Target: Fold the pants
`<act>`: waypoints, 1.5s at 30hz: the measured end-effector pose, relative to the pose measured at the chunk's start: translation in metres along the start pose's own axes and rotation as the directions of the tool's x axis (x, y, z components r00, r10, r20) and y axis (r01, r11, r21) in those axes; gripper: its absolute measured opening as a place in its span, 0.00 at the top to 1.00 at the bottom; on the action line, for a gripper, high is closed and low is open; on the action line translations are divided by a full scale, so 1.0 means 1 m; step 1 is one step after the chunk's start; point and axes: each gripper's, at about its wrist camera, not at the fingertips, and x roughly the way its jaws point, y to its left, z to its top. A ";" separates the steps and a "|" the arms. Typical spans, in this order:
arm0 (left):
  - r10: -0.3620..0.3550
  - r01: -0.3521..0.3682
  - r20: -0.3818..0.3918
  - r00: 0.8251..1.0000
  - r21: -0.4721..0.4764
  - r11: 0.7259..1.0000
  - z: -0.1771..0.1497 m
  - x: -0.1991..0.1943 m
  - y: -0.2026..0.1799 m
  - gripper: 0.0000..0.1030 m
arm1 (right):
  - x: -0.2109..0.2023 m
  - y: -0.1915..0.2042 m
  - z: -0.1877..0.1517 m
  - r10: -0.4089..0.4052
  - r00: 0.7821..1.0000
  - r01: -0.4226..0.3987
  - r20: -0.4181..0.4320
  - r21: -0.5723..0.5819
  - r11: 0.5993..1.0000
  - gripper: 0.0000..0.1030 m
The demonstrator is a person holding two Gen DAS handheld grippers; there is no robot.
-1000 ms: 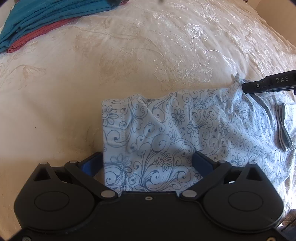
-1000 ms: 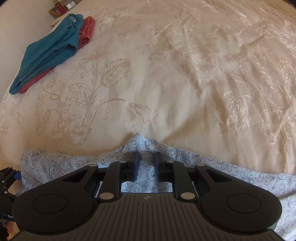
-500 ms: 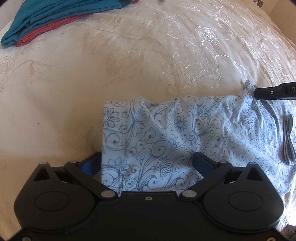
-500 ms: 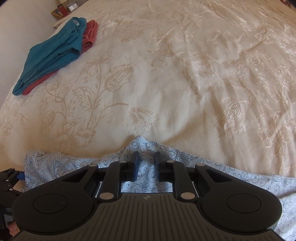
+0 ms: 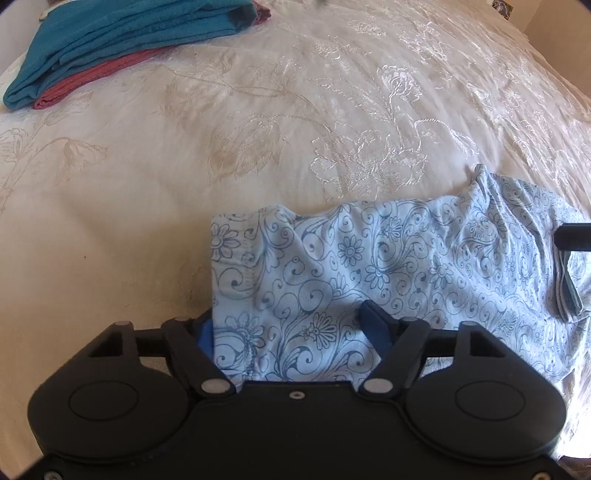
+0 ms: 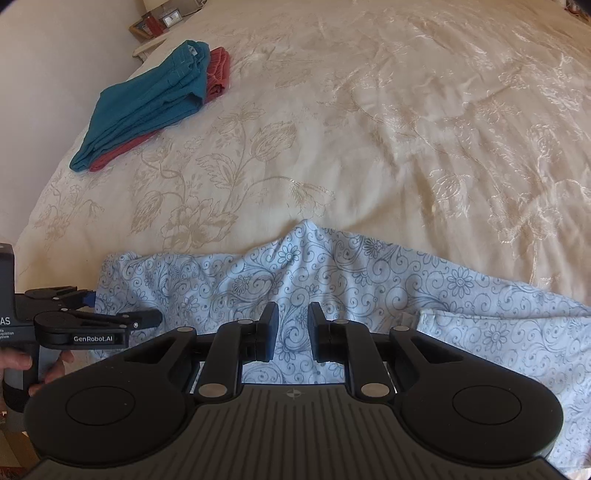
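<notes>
Light blue pants with a dark floral print point(image 5: 369, 266) lie folded lengthwise on the cream bedspread, also in the right wrist view point(image 6: 332, 273). My left gripper point(image 5: 291, 328) is wide open over the pants' left end, with cloth lying between its fingers. It shows from the side in the right wrist view point(image 6: 147, 317). My right gripper point(image 6: 292, 328) has its jaws slightly apart above the pants' middle, pulled back from a raised peak of cloth point(image 6: 304, 229). Its finger tip shows in the left wrist view point(image 5: 572, 238).
A folded teal garment point(image 6: 147, 107) lies on a folded red one point(image 6: 218, 74) at the far left of the bed point(image 6: 406, 129). A nightstand with small items point(image 6: 162, 22) stands beyond the bed's corner.
My right gripper let go of the pants' edge and drew back, leaving a peak of cloth. The left gripper stayed open over the left end and shifted slightly.
</notes>
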 end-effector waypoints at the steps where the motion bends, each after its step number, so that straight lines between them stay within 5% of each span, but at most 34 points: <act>1: -0.009 0.009 0.008 1.000 -0.011 1.000 -0.001 -0.004 0.004 0.40 | -0.002 0.000 -0.003 0.001 1.000 -0.001 -0.003 0.000 1.000 0.83; 4: -0.041 0.042 0.022 0.999 -0.045 0.998 -0.003 -0.012 0.014 0.60 | -0.009 0.001 -0.016 0.003 1.000 -0.003 -0.016 0.006 1.000 0.83; 7: -0.067 0.069 0.032 0.997 -0.051 0.996 -0.005 -0.022 0.017 0.67 | -0.014 0.000 -0.027 0.009 1.000 -0.009 -0.026 0.024 1.000 0.83; 14: -0.009 0.008 0.073 0.997 0.014 1.000 0.004 -0.051 -0.014 0.69 | -0.023 -0.009 -0.043 0.021 0.999 -0.019 -0.026 0.053 0.998 0.83; 21: -0.047 0.048 0.120 0.992 -0.010 0.999 0.024 -0.090 -0.058 0.69 | -0.036 -0.033 -0.052 0.040 0.999 -0.039 -0.011 0.073 0.997 0.83; 29: -0.092 0.094 0.160 0.983 -0.005 0.996 0.047 -0.109 -0.154 0.69 | -0.064 -0.083 -0.061 0.072 0.997 -0.072 0.011 0.086 0.994 0.83; 45: -0.001 -0.004 0.055 0.998 0.086 0.996 0.038 -0.008 -0.351 0.69 | -0.116 -0.213 -0.080 0.034 0.999 -0.037 0.029 0.105 0.994 0.83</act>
